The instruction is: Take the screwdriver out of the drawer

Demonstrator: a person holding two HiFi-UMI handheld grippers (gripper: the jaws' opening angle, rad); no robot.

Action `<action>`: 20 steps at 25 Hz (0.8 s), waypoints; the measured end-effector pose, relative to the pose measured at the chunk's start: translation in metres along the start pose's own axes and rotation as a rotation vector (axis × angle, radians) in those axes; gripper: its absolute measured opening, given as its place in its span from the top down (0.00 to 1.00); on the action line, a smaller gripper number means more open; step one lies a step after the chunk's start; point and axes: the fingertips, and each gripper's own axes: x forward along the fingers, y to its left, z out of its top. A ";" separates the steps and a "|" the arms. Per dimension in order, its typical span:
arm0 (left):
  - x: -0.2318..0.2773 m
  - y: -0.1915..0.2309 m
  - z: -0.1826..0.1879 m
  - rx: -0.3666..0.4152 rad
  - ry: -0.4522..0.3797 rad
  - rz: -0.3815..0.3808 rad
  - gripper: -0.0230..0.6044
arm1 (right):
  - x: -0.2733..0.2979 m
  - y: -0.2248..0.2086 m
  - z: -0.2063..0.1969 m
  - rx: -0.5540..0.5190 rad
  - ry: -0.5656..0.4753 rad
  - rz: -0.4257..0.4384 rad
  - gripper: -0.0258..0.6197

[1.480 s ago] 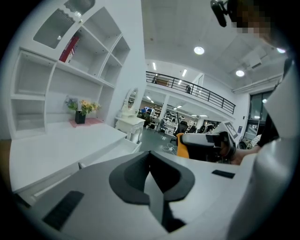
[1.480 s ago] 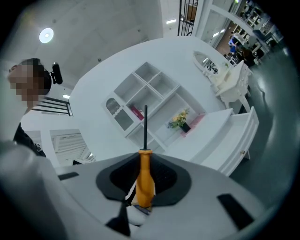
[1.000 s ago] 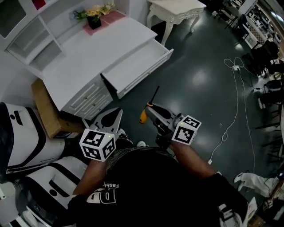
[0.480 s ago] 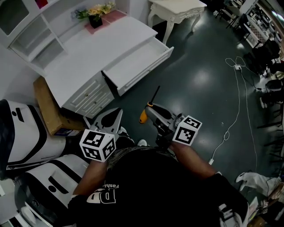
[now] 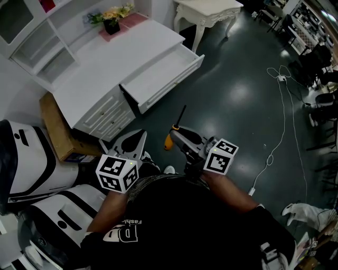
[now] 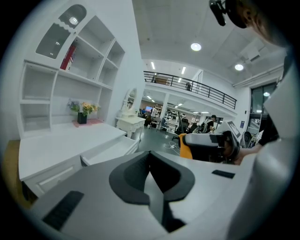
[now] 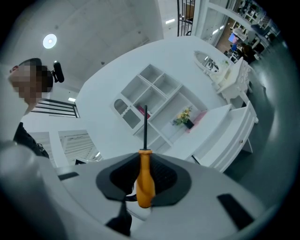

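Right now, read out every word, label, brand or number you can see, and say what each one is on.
"Fashi": small white print, upside down, on the person's black shirt; the word's end is hidden.
Large white letters beside it: cut off, not readable for sure.
Red book in the white shelf unit: too small to read.
Black-and-white marker cubes: patterns only, no writing.

The white desk (image 5: pixel 100 74) bears a pink mat (image 5: pixel 129 22) at the corner nearest a small table (image 5: pixel 208 9), and a flower pot (image 5: pixel 111 25) stands on the mat's edge. Its drawer (image 5: pixel 158 74) juts open from the front edge. A red book (image 5: pixel 46 4) stands in the shelves (image 5: pixel 37 47). On the dark floor (image 5: pixel 237 100) lie a white cable (image 5: pixel 279 105) and cardboard (image 5: pixel 55 132) against the desk's near end.
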 end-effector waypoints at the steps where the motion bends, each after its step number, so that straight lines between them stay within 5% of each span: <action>1: 0.000 0.000 0.000 0.001 -0.001 -0.001 0.94 | 0.000 0.000 0.000 0.000 -0.001 0.000 0.84; 20: 0.000 -0.004 0.004 0.005 -0.011 0.003 0.94 | -0.001 -0.001 0.002 -0.011 -0.002 0.003 0.84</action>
